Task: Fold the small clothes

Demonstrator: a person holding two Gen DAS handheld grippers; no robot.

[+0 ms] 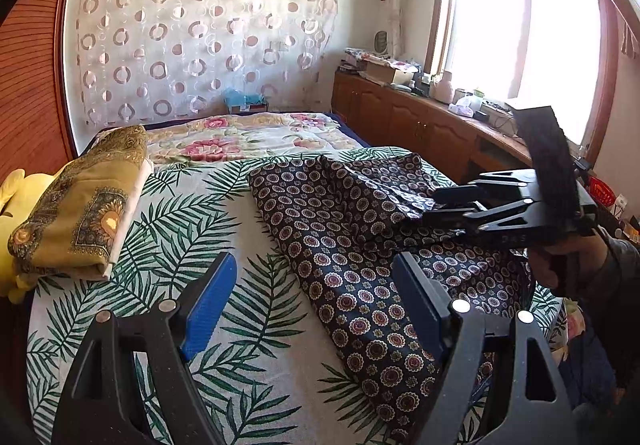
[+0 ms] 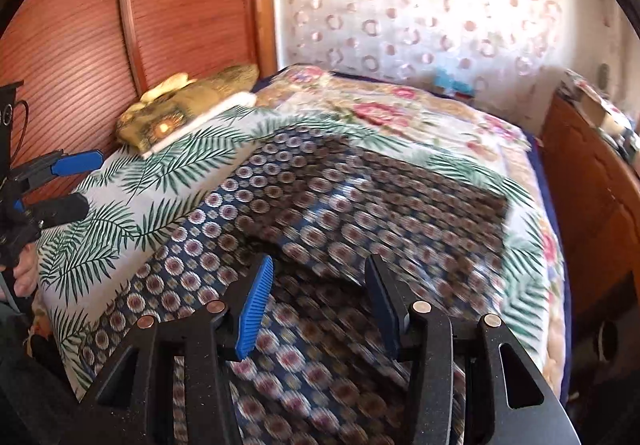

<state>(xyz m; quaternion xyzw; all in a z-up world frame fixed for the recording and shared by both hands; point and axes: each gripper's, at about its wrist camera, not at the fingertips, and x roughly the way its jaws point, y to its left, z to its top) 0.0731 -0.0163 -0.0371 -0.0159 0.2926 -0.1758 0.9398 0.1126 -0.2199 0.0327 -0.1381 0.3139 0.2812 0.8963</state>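
A dark blue garment with round flower medallions (image 1: 352,229) lies partly folded on the palm-leaf bedsheet (image 1: 208,205). My left gripper (image 1: 312,273) is open and empty, hovering over the sheet at the garment's left edge. My right gripper (image 2: 318,277) is open and empty just above the same garment (image 2: 360,205), which is motion-blurred in the right wrist view. The right gripper also shows in the left wrist view (image 1: 444,205), over the garment's right side. The left gripper shows at the left edge of the right wrist view (image 2: 76,181).
A folded mustard patterned cloth (image 1: 80,205) lies at the bed's left side by a yellow plush toy (image 1: 16,197). A floral blanket (image 1: 248,137) covers the far bed. Wooden cabinets (image 1: 420,125) with clutter run along the right under the window.
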